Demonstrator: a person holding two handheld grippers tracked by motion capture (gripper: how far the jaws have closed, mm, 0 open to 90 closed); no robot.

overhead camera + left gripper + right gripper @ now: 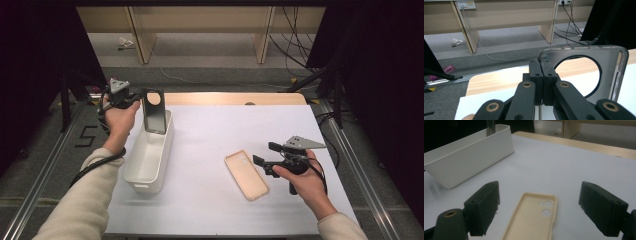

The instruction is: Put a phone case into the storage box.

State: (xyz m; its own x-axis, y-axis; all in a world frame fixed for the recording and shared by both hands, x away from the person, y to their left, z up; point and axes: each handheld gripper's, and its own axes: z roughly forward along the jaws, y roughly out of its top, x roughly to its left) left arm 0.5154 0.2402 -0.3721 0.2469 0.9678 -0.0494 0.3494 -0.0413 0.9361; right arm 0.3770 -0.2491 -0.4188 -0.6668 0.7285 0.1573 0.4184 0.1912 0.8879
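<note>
A dark, see-through phone case (pixel 155 111) with a large round camera opening hangs upright over the far end of a long white bin (pixel 148 156), its lower edge dipping inside the bin's rim. The left tool (pixel 141 95) is clamped on the top edge of the case; in the left gripper view its two black jaws press together on the thin edge of the case (pixel 584 72), with the round opening just to their right. The person's left hand (pixel 119 119) holds this tool beside the bin, the cream sleeve reaching up from the bottom left corner.

The white bin sits on the left part of the counter (pixel 220 135), which is covered by a white sheet, with a strip of pale wood showing along the far edge.

Toward the right of the counter, well apart from the bin, a beige phone case (pixel 246 175) lies flat with its hollow side up. In the right gripper view its two small round camera holes face the far end, and the case (pixel 531 217) lies between and beyond the jaws. The right tool (pixel 262 157) has its jaws standing wide apart, gripping nothing, and hovers just beside the beige case, held by the right hand (pixel 305 182).

Beyond the counter lie grey floor, wooden furniture legs and trailing cables.
</note>
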